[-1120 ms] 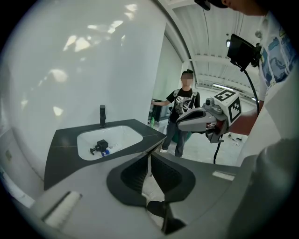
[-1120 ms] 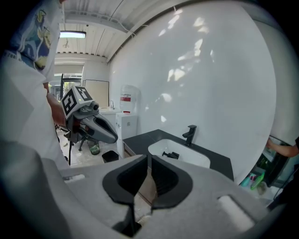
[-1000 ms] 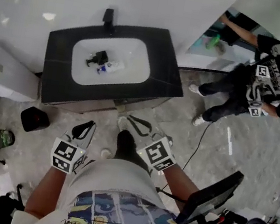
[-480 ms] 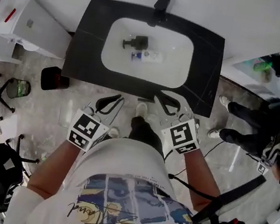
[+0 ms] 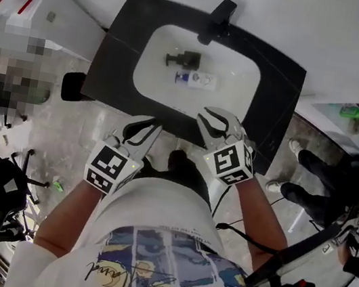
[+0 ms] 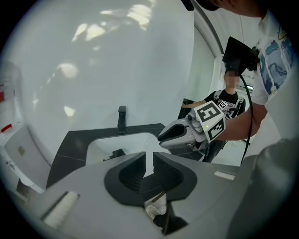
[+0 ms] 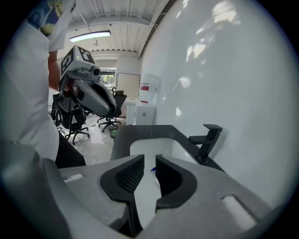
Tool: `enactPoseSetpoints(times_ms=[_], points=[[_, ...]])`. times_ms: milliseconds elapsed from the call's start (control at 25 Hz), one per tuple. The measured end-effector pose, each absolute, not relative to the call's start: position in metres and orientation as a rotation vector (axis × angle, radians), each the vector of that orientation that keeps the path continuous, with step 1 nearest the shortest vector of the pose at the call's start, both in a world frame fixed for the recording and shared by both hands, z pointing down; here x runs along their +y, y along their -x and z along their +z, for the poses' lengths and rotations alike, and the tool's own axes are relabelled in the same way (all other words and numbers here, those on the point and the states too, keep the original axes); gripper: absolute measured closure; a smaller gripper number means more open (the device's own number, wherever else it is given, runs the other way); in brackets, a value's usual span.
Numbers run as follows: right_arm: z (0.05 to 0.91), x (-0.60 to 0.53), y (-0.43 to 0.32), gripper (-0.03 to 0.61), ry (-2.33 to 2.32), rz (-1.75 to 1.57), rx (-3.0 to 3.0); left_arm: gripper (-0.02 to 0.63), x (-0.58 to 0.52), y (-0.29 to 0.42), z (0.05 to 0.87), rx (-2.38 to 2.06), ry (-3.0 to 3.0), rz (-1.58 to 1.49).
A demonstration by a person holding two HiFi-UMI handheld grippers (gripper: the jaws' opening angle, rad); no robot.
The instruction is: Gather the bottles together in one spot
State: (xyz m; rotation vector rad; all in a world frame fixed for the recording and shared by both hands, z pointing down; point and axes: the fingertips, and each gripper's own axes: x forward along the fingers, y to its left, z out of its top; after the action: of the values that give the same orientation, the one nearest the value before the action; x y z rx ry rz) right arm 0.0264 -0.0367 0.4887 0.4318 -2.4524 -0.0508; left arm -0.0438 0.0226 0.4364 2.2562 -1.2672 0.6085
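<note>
A pale marble floor and a white wall frame a black vanity counter (image 5: pixel 115 59) with a white basin (image 5: pixel 240 81) sunk into it and a black faucet (image 5: pixel 221 16) at its far edge. A white cabinet (image 5: pixel 58 15) stands past the counter's left corner, and another person (image 5: pixel 335 194) stands off to the right.

Both bottles lie on the basin floor near its middle. The dark pump bottle (image 5: pixel 183 58) is on the faucet side. The white bottle with a blue label (image 5: pixel 195 79) is just beside it, towards the near rim.

The left gripper (image 5: pixel 149 127) hangs at the counter's near edge, its tips about level with that edge. Its jaws stand a narrow slit apart with nothing between them; only the white basin shows through the gap.

The right gripper (image 5: pixel 206 115) reaches a little further, over the counter's near strip just short of the basin rim. Its jaws have just been opening and now stand slightly apart, holding nothing. The blue-labelled bottle shows beyond the gap, well clear of the pads. Neither claw touches a bottle.
</note>
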Motion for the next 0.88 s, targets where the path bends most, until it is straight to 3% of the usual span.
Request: enactPoseSetpoints(times_ms=[640,880], points=[[0.601,-0.076,0.048,0.499,-0.210,-0.177,-2.244,0.560,-0.014,0.099,0.424,-1.298,-2.279,0.590],[0.658,-0.097,0.065,0.462,-0.144,-0.177,-2.131,0.560,-0.028,0.129,0.424,-1.279,-2.292,0.600]])
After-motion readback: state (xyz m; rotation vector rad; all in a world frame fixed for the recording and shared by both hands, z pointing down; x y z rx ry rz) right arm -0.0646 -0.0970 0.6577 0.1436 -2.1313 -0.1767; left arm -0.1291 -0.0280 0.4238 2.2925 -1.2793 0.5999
